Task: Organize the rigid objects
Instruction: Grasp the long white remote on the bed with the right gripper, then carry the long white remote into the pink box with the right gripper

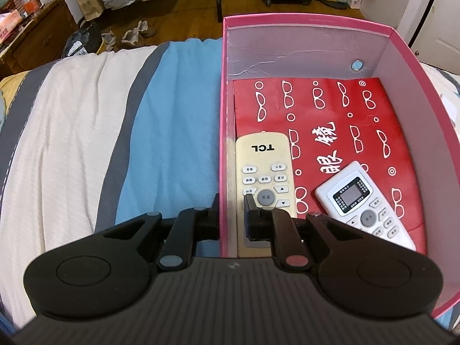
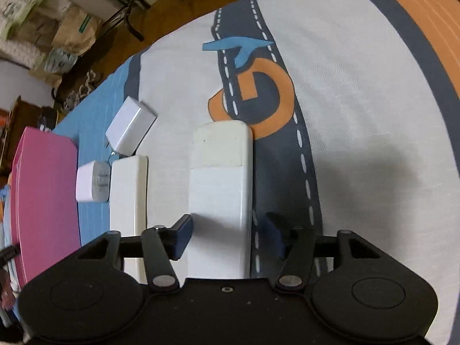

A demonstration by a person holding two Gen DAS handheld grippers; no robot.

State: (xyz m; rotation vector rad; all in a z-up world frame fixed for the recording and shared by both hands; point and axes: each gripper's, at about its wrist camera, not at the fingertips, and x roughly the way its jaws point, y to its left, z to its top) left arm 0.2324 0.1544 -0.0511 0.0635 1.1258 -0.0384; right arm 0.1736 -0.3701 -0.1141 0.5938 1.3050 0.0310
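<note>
On the bed, the right gripper [image 2: 227, 234] straddles a white remote [image 2: 220, 189] lying face down, jaws open, not touching. Beside it lie another remote [image 2: 128, 198] and two chargers [image 2: 130, 128]. The left gripper [image 1: 231, 215], open, straddles the pink box's wall [image 1: 225, 143]; two remotes [image 1: 266, 169] lie inside.

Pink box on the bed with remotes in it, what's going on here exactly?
A person with two handheld grippers is sorting remotes into the pink cardboard box. The left gripper straddles the box's left wall beside the yellowed TCL remote; a white remote with a screen lies inside too. The right gripper is open around a face-down white remote on the bedspread. Another white remote and two white chargers wait nearby.
</note>
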